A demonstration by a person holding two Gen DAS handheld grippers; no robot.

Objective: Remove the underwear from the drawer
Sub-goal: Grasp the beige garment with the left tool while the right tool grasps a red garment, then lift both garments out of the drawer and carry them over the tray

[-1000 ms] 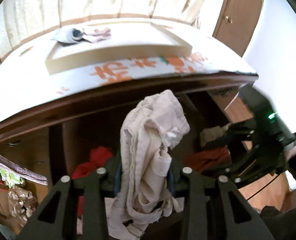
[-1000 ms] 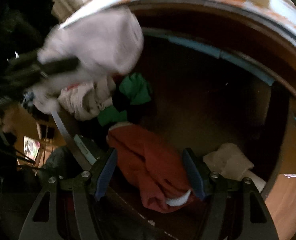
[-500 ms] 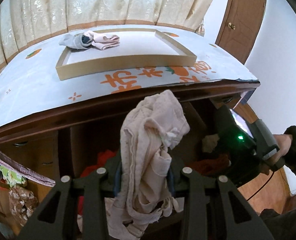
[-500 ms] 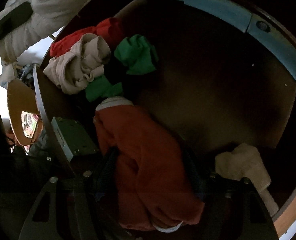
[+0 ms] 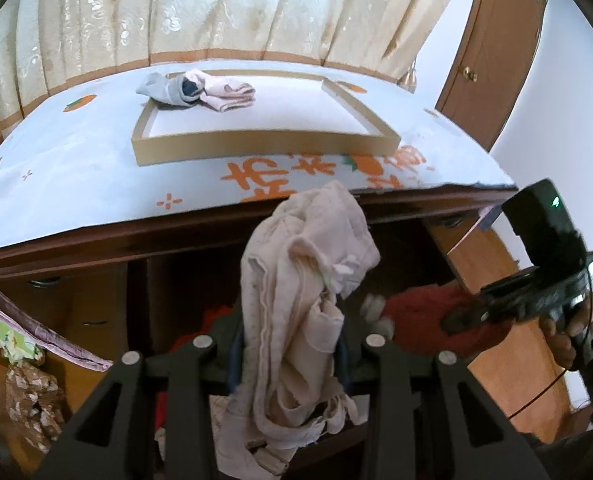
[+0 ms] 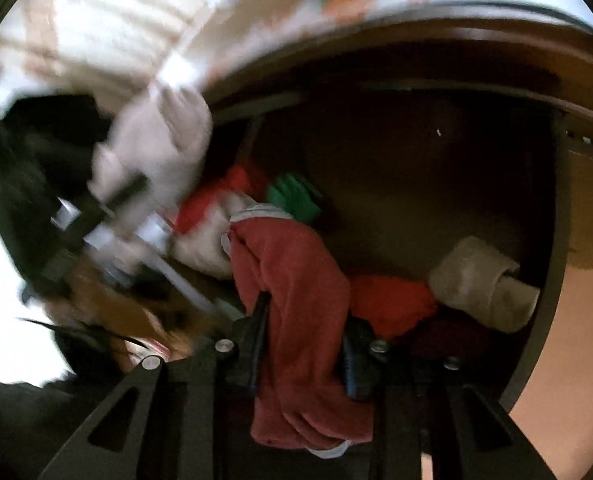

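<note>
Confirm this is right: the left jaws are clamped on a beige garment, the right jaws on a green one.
Not quite. The left gripper does clamp the beige garment, but the right wrist view shows the right gripper shut on a red garment. The green garment lies loose in the drawer.

Left view bright, sharp, fisheye-bent — right view dim, motion-blurred, glare upper-left.
</note>
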